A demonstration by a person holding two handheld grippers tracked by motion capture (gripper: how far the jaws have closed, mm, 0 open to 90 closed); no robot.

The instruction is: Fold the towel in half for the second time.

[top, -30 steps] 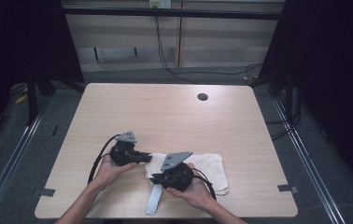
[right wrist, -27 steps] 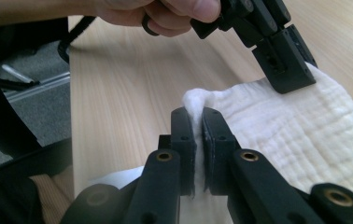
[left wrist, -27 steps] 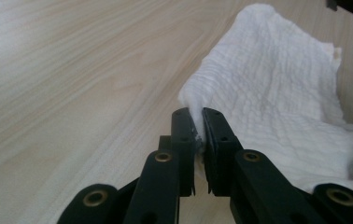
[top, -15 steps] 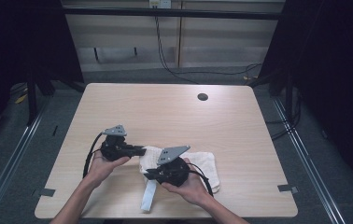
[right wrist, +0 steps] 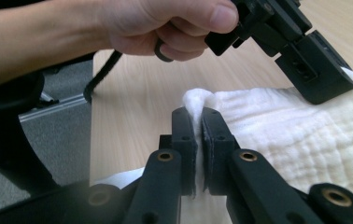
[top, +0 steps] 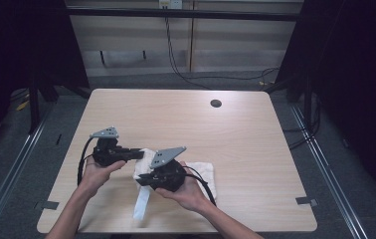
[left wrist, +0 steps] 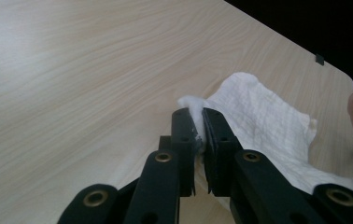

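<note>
Left claw clamped on a corner of the white cloth, frame centre. Right claw likewise pinched cloth, lower centre above the table.

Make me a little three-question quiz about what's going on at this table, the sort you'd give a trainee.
1. True or false: the left gripper is shut on the white cloth.
2. What is pinched between the right gripper jaws: A) a cable, B) a fold of the cloth, C) nothing?
3. Fill in: the small dark round hole sits toward the table's ___ edge, away from the person.

Key: 1 true; 2 B; 3 far.
</note>
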